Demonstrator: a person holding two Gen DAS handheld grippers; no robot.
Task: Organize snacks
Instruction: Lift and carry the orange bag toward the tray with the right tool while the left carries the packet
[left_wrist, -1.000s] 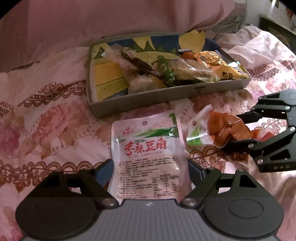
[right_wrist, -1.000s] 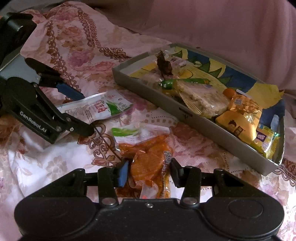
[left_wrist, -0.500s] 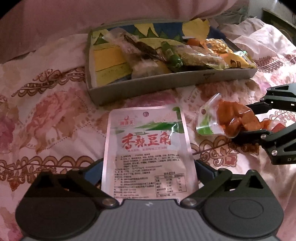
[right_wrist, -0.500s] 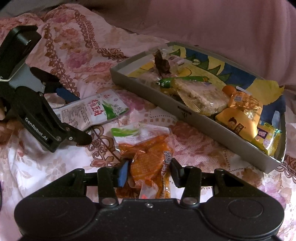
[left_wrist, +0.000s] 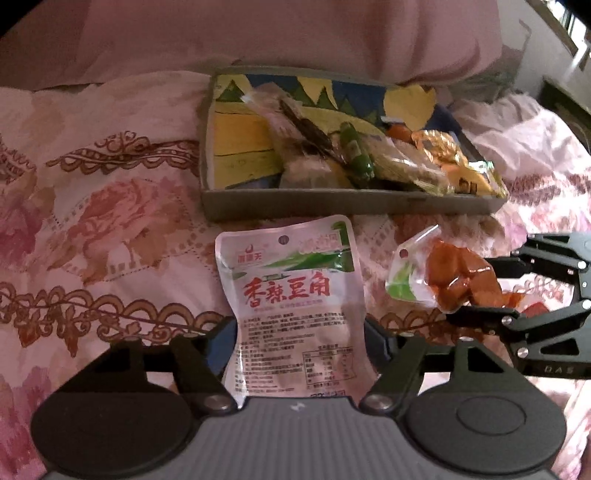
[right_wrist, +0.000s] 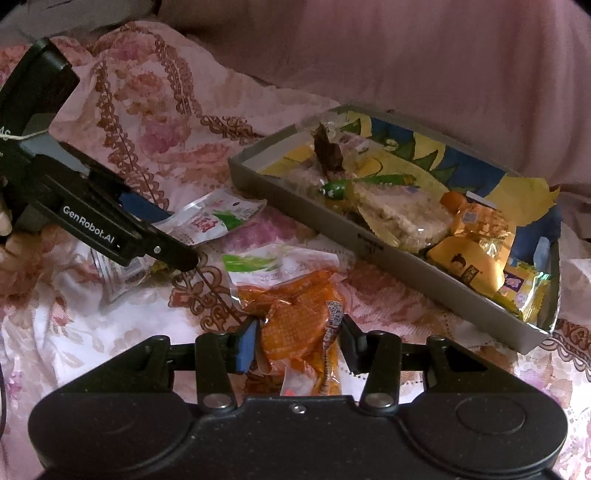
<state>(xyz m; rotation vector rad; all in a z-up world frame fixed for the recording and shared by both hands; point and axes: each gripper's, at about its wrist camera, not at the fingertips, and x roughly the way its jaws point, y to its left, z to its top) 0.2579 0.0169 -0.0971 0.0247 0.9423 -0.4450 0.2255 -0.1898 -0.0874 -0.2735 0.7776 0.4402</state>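
My left gripper (left_wrist: 300, 334) is shut on a white snack pouch with red Chinese lettering (left_wrist: 291, 291), held above the bedspread, its top edge near the tray's front wall. My right gripper (right_wrist: 298, 341) is shut on a clear packet of orange snack pieces (right_wrist: 295, 314). That packet (left_wrist: 454, 280) and the right gripper (left_wrist: 476, 288) show at the right in the left wrist view. The left gripper (right_wrist: 177, 236) and white pouch (right_wrist: 214, 221) show at the left in the right wrist view. A grey shallow tray (left_wrist: 351, 201) with a colourful lining holds several snacks.
The tray (right_wrist: 388, 254) sits on a pink floral bedspread (left_wrist: 103, 221), with a pink pillow (left_wrist: 258, 33) behind it. In it lie a green stick packet (left_wrist: 356, 155), a rice cracker pack (right_wrist: 402, 214) and yellow wrapped cakes (right_wrist: 469, 266).
The left gripper has lifted the white pouch and brought it closer to the tray. The right gripper keeps hold of the orange packet and has shifted slightly towards the tray.
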